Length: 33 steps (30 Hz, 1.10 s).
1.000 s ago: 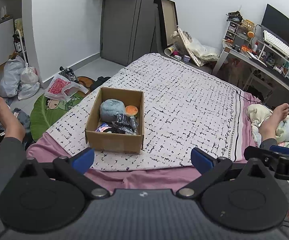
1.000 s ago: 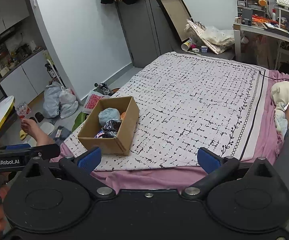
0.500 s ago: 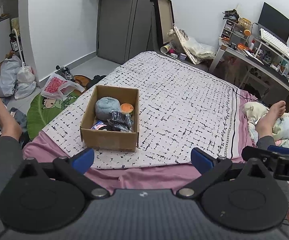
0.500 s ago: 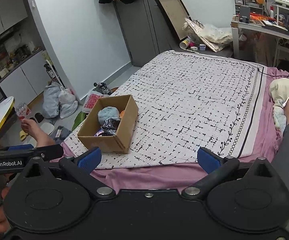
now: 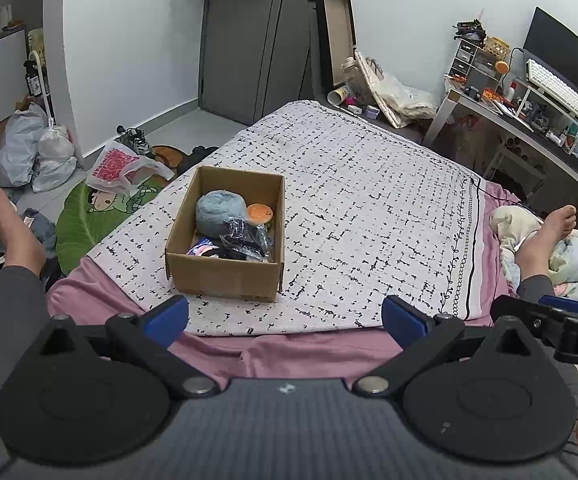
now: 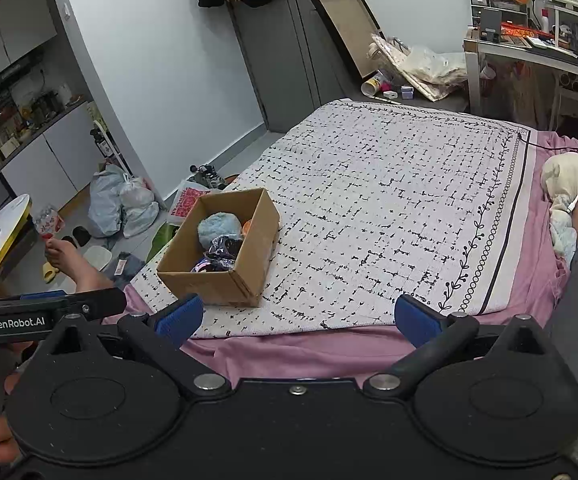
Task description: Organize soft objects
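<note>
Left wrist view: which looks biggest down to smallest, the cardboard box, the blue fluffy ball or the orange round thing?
1. cardboard box
2. blue fluffy ball, inside the box
3. orange round thing, beside the ball

All sit together, so camera nearness hardly matters.

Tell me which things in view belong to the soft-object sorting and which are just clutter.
Job: cardboard box, blue fuzzy ball, orange plush, crinkly black bag, left gripper, right gripper.
Clutter: floor bags, desk, keyboard.

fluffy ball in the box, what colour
Pale blue-grey fluffy ball; clearest in the left wrist view.
</note>
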Each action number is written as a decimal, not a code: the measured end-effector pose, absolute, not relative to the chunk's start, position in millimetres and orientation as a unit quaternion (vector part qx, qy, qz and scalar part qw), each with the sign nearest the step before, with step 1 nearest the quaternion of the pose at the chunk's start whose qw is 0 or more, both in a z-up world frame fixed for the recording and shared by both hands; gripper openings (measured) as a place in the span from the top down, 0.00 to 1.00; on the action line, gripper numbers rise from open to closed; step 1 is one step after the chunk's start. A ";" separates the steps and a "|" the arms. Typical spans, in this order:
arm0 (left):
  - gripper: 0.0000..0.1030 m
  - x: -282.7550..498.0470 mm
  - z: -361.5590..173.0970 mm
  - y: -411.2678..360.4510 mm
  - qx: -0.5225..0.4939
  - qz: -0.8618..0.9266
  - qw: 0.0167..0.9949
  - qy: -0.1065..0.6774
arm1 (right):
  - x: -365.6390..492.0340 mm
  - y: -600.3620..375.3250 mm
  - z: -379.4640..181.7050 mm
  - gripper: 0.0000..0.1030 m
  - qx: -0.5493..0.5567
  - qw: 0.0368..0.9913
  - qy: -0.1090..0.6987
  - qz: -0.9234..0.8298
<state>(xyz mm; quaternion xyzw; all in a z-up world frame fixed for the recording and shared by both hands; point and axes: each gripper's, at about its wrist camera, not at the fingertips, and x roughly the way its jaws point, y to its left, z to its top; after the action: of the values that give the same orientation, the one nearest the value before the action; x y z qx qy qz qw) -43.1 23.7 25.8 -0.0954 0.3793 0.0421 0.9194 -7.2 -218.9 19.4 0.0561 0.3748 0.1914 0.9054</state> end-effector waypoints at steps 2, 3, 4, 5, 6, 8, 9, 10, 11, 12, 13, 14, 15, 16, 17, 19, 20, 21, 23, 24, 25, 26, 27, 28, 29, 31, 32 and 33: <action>0.01 -42.7 25.3 24.3 -0.094 0.043 0.919 0.380 | -6.7 -219.1 19.2 0.00 0.055 0.905 0.375 0.191; 0.01 -42.2 24.6 24.6 -0.095 0.044 0.919 0.381 | -6.8 -219.1 19.2 0.00 0.056 0.905 0.375 0.191; 0.01 -41.8 24.3 24.4 -0.095 0.045 0.918 0.382 | -6.6 -219.2 18.7 0.00 0.056 0.905 0.375 0.190; 0.01 -41.8 24.0 24.3 -0.095 0.045 0.918 0.382 | -6.2 -219.2 18.5 0.00 0.056 0.905 0.376 0.189; 0.01 -41.9 23.9 24.5 -0.095 0.046 0.918 0.383 | -5.6 -219.3 18.5 0.00 0.056 0.905 0.376 0.189; 0.01 -40.7 24.2 25.3 -0.095 0.047 0.918 0.383 | -4.8 -219.7 18.5 0.00 0.055 0.906 0.376 0.188; 0.01 -40.5 24.0 25.4 -0.095 0.048 0.917 0.384 | -4.6 -219.8 18.4 0.00 0.055 0.905 0.376 0.189; 0.01 -40.4 23.9 25.5 -0.095 0.048 0.917 0.384 | -4.4 -220.0 18.4 0.00 0.055 0.905 0.376 0.189; 0.01 -40.3 23.8 25.4 -0.094 0.047 0.917 0.384 | -4.5 -219.8 18.4 0.00 0.055 0.905 0.377 0.188; 0.01 -40.2 24.0 25.3 -0.093 0.047 0.917 0.384 | -4.6 -219.8 18.4 0.00 0.055 0.905 0.377 0.188; 0.01 -40.2 23.9 25.3 -0.092 0.047 0.917 0.384 | -4.4 -220.2 18.5 0.00 0.055 0.905 0.377 0.189; 0.01 -39.8 23.9 24.7 -0.092 0.047 0.917 0.385 | -4.4 -220.1 18.2 0.00 0.055 0.906 0.376 0.188; 0.01 -39.9 23.9 24.5 -0.092 0.046 0.917 0.385 | -3.9 -220.3 18.0 0.00 0.056 0.906 0.376 0.187; 0.01 -39.3 23.7 24.3 -0.091 0.046 0.917 0.385 | -3.6 -221.0 18.2 0.00 0.056 0.906 0.375 0.186; 0.01 -39.1 23.9 24.2 -0.091 0.045 0.917 0.385 | -3.2 -220.8 17.5 0.00 0.057 0.906 0.376 0.186; 0.01 -38.8 23.7 24.2 -0.091 0.045 0.917 0.385 | -1.8 -221.1 17.3 0.00 0.060 0.904 0.378 0.188; 0.01 -38.6 23.8 24.4 -0.092 0.046 0.917 0.385 | -0.9 -221.2 16.9 0.00 0.062 0.904 0.379 0.189; 0.01 -38.5 23.8 24.3 -0.091 0.045 0.917 0.385 | -0.4 -221.2 16.8 0.00 0.062 0.904 0.379 0.189; 0.01 -37.7 23.9 24.3 -0.091 0.045 0.918 0.384 | 0.4 -220.7 16.5 0.00 0.061 0.903 0.380 0.190; 0.01 -36.8 24.3 23.9 -0.091 0.046 0.917 0.385 | 0.5 -220.4 16.1 0.00 0.060 0.903 0.380 0.190; 0.01 -36.2 24.2 23.9 -0.091 0.047 0.917 0.385 | 0.9 -220.1 15.8 0.00 0.059 0.903 0.381 0.188; 0.01 -35.1 24.7 23.6 -0.091 0.047 0.917 0.385 | 1.5 -219.8 15.4 0.00 0.059 0.904 0.381 0.187; 0.01 -34.9 24.9 23.7 -0.092 0.046 0.917 0.385 | 2.0 -219.4 15.7 0.00 0.059 0.904 0.381 0.186; 0.01 -34.7 25.0 23.7 -0.092 0.046 0.918 0.384 | 2.5 -219.3 15.8 0.00 0.060 0.904 0.380 0.186; 0.01 -34.3 25.6 24.0 -0.093 0.047 0.918 0.383 | 2.7 -219.3 15.9 0.00 0.061 0.904 0.380 0.186; 0.01 -33.9 26.8 25.4 -0.095 0.049 0.919 0.379 | 3.6 -218.9 15.8 0.00 0.063 0.904 0.380 0.187; 0.01 -33.4 27.6 26.4 -0.098 0.050 0.919 0.378 | 3.9 -218.1 16.2 0.00 0.063 0.904 0.380 0.187; 0.01 -32.8 28.0 27.5 -0.100 0.050 0.919 0.378 | 3.9 -217.6 16.5 0.00 0.063 0.904 0.380 0.187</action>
<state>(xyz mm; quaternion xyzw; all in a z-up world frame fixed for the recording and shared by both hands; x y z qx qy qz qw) -32.8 27.5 28.0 -0.1001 0.3775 0.0503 0.9192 3.9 -217.6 16.5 0.0627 0.3798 0.1873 0.9037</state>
